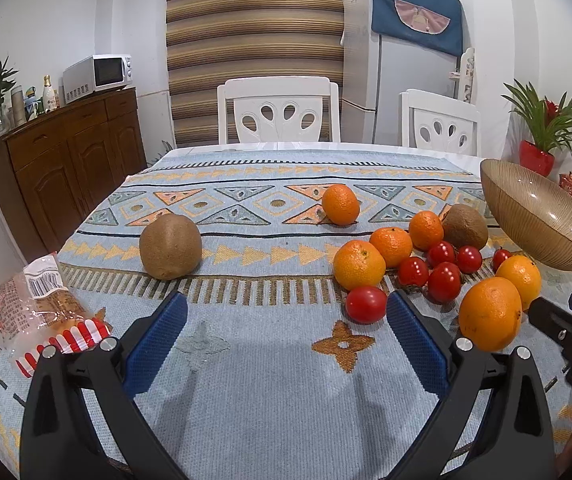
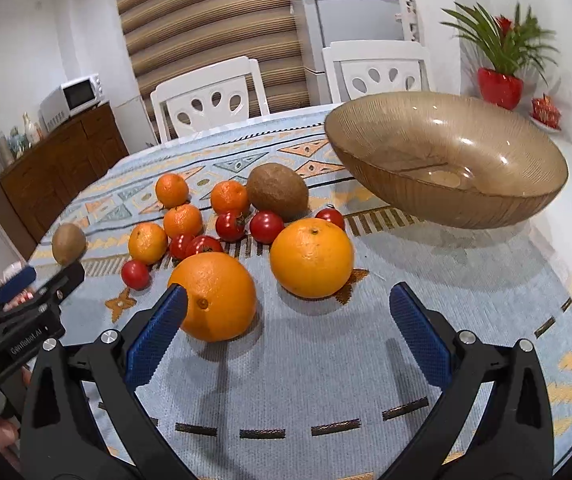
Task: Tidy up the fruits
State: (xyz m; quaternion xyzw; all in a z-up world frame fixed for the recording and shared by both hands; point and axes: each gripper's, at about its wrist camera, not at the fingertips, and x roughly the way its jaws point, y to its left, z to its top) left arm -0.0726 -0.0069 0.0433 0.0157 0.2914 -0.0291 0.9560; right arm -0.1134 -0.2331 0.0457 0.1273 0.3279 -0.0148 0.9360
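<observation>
Both claws, the left claw (image 1: 286,316) and the right claw (image 2: 287,308), hang wide and empty above the bench (image 1: 266,380), since the fruit lies loose around two oranges (image 2: 311,257) just before the empty bowl (image 2: 445,160) meant for it.

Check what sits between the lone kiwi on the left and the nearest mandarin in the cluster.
Only bare tablecloth lies between the lone kiwi and the nearest mandarin, clearest in the left wrist view.
</observation>
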